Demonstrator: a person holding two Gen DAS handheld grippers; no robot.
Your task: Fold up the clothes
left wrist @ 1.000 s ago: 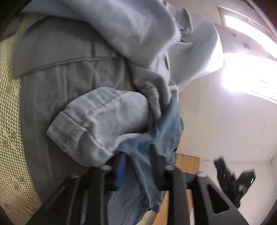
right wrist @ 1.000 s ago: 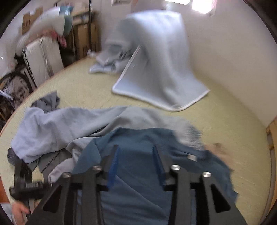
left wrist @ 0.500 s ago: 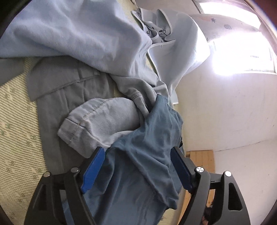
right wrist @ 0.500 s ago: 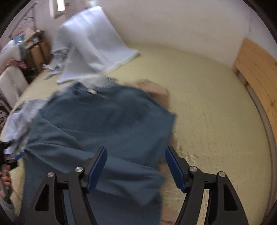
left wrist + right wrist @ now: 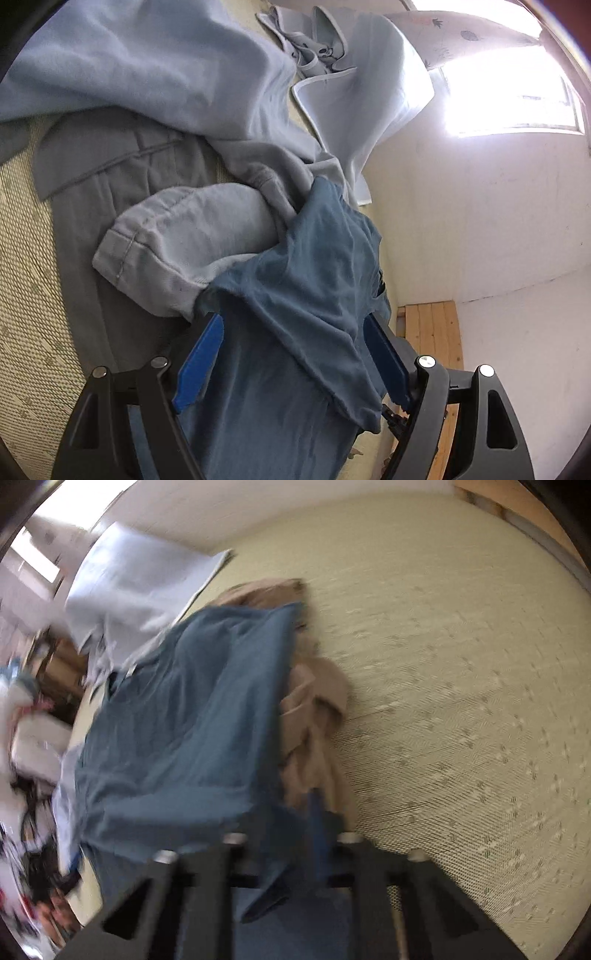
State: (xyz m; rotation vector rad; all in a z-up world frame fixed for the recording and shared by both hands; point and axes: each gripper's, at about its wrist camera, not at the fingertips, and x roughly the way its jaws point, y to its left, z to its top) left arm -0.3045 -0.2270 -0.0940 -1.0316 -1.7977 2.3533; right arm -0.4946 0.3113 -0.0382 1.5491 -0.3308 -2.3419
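Woven yellow matting is carrying a heap of laundry while a blue shirt is being laid out for folding.

Spread between the two tools, the shirt is lying over a tan garment on one side and against pale jeans and grey trousers on the other. The left gripper is standing wide, cloth lying loose between its pads. The right gripper is pinched fully closed, apparently on the shirt's edge, though blur is hiding the contact. Pulling that edge taut and clear of the heap before creasing would likely be helping.
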